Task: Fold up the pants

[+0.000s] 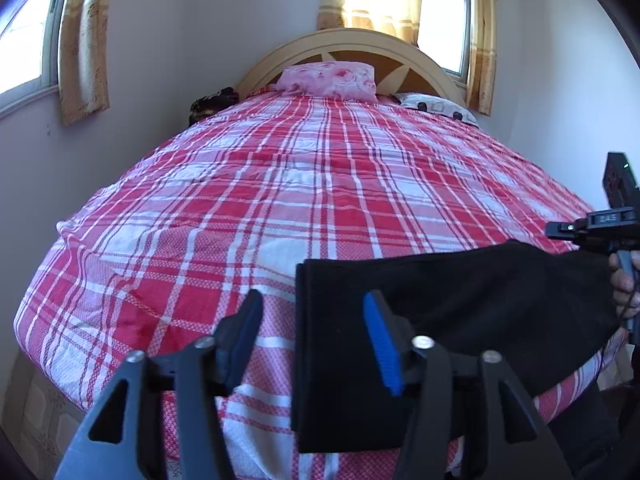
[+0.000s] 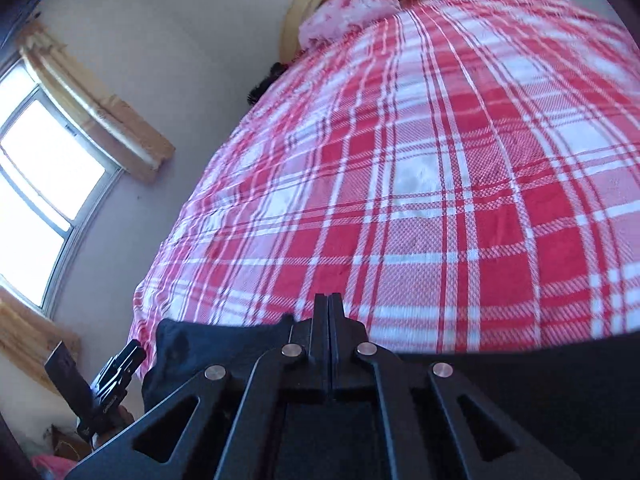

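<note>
Black pants (image 1: 440, 320) lie folded at the near edge of the bed, on the red and white plaid cover (image 1: 280, 200). My left gripper (image 1: 316, 336) is open just above the near left part of the pants, and its blue-padded right finger (image 1: 382, 344) hangs over the cloth. My right gripper (image 2: 328, 320) is shut, its two fingers pressed together; the black cloth (image 2: 208, 352) lies right under and beside them, and I cannot tell if any is pinched. The right gripper also shows at the right edge of the left wrist view (image 1: 592, 228).
A pink pillow (image 1: 328, 80) and a white patterned pillow (image 1: 436, 106) lie at the curved wooden headboard (image 1: 344, 40). Walls with curtained windows (image 1: 24, 40) stand at the left and behind the bed. The left gripper shows low left in the right wrist view (image 2: 116, 372).
</note>
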Demonstrator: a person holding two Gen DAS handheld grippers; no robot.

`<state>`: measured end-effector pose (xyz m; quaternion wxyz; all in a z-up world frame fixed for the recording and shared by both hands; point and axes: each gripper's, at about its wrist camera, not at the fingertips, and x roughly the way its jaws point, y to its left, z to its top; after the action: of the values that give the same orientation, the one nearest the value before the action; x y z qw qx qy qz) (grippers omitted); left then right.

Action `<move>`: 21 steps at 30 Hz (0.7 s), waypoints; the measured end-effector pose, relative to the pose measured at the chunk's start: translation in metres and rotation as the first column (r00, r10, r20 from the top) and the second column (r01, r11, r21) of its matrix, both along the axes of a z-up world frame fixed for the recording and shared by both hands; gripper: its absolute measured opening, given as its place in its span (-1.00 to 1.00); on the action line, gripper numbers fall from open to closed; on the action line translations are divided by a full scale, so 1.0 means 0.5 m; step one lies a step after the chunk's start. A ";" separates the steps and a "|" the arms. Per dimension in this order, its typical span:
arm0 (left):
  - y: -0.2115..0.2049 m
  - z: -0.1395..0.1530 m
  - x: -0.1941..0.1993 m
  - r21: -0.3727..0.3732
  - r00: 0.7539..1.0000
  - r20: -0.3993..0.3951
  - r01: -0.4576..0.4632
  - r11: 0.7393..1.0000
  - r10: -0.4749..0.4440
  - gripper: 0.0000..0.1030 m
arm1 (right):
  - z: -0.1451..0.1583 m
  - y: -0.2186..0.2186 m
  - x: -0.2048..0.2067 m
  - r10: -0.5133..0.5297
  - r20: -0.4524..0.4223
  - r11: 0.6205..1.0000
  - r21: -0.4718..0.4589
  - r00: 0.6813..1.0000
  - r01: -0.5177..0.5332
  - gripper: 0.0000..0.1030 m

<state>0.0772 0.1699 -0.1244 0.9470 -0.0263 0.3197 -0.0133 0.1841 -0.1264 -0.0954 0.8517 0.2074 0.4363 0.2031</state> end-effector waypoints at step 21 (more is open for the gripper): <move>-0.101 0.015 -0.011 -0.030 0.999 0.008 0.048 0.998 -0.048 0.39 | 0.060 -0.271 -0.249 -0.224 0.191 0.947 -0.191 0.956 0.260 0.27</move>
<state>0.0716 0.1196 -0.1168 0.9471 -0.0329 0.3166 -0.0411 0.0596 -0.2616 -0.0655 0.9210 0.1489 0.3541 0.0652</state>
